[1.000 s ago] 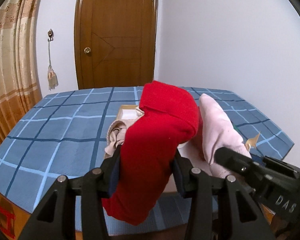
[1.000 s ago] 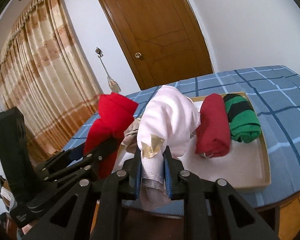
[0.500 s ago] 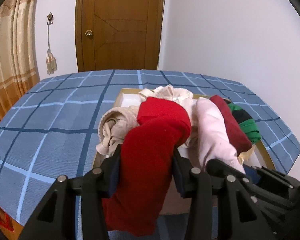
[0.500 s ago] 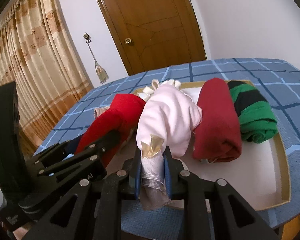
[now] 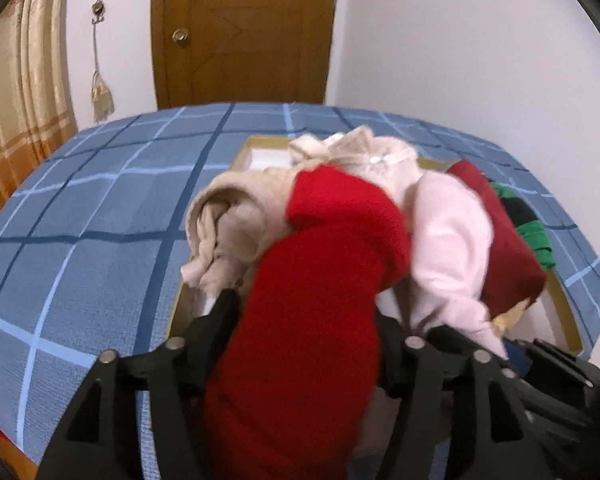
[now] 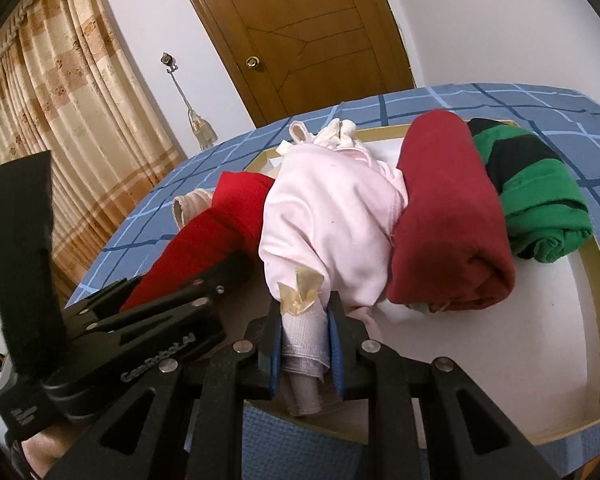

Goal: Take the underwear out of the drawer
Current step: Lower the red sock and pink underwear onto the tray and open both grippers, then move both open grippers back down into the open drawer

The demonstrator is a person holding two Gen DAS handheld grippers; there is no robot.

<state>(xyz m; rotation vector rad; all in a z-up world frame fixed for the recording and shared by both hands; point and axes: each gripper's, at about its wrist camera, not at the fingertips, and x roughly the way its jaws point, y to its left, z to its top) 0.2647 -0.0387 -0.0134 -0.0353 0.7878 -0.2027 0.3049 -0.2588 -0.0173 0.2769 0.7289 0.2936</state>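
My left gripper (image 5: 306, 320) is shut on a bright red rolled underwear (image 5: 324, 280), low over the near left end of the shallow drawer tray (image 6: 596, 280). It also shows in the right wrist view (image 6: 220, 216). My right gripper (image 6: 305, 312) is shut on the waistband of a pale pink underwear (image 6: 332, 220), which also shows in the left wrist view (image 5: 448, 240). In the tray lie a dark red roll (image 6: 448, 216), a green and black roll (image 6: 536, 196), a beige roll (image 5: 236, 220) and a cream lacy piece (image 5: 364, 156).
The tray sits on a table with a blue checked cloth (image 5: 100, 240). A brown door (image 5: 244, 32) and a white wall stand behind. A curtain (image 6: 60, 100) hangs at the left. The left gripper's body (image 6: 100, 344) is close beside my right gripper.
Both grippers have come down and forward with their garments, from above the tray to low over its near end. The red and pink rolls now lie close to the other rolls.
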